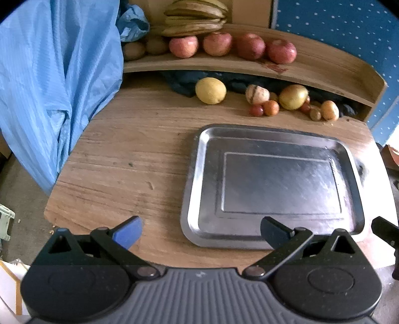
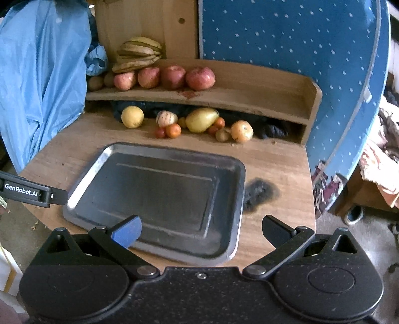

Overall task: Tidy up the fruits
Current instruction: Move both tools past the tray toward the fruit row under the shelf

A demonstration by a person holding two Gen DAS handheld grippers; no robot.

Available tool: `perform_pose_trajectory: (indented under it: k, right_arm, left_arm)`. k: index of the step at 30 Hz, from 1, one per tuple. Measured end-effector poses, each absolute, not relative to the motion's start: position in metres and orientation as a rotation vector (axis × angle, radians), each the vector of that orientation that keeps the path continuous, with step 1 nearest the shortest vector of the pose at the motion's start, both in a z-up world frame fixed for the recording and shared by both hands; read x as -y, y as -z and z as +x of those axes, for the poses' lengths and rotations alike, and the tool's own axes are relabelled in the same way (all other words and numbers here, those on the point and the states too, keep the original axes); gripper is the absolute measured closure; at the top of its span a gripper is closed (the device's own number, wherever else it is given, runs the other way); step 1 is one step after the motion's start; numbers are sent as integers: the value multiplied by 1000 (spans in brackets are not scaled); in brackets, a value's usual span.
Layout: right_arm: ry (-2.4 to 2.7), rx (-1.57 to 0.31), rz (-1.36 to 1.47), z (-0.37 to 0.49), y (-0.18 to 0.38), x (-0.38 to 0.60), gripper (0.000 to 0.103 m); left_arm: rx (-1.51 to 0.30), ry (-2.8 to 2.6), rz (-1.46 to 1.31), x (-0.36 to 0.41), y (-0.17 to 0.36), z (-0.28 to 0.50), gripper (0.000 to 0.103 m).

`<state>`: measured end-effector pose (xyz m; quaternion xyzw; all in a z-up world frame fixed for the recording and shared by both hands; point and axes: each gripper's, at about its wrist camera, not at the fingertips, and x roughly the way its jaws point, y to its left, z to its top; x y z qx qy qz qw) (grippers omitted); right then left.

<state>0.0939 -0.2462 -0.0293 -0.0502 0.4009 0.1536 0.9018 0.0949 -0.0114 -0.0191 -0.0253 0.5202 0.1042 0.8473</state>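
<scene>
An empty metal tray [image 1: 269,139] [image 2: 104,154] lies on the wooden table. Behind it, under the shelf, lie a yellow lemon [image 1: 210,90] [image 2: 132,116], a striped fruit [image 1: 256,94] [image 2: 166,118], a yellow mango [image 1: 293,96] [image 2: 201,119], small tomatoes [image 1: 271,108] [image 2: 173,130] and an orange fruit [image 1: 329,110] [image 2: 242,131]. On the shelf stand red apples [image 1: 217,43] [image 2: 200,78] and bananas [image 1: 194,20] [image 2: 137,56]. My left gripper [image 1: 200,233] is open and empty at the tray's near edge. My right gripper [image 2: 202,231] is open and empty over the tray's near right corner.
A blue garment [image 1: 54,82] [image 2: 37,74] hangs at the left of the table. A blue dotted board [image 2: 286,37] stands behind the wooden shelf [image 1: 324,69] [image 2: 261,92]. A dark burn mark [image 2: 259,193] is on the table right of the tray. Brown kiwis [image 1: 134,50] sit at the shelf's left end.
</scene>
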Motion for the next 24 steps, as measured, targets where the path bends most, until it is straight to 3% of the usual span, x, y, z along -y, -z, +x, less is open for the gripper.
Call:
perform_pose_trajectory:
  k: [12,24]
  right_arm:
    - [-338,-855,-28,150,27,201,0]
    - [-311,-816,-154,206,28,126,0]
  left_arm:
    - [-1055,-135,-19,-38,24,170,0]
    - [-987,-10,-6,-80,35,247,0]
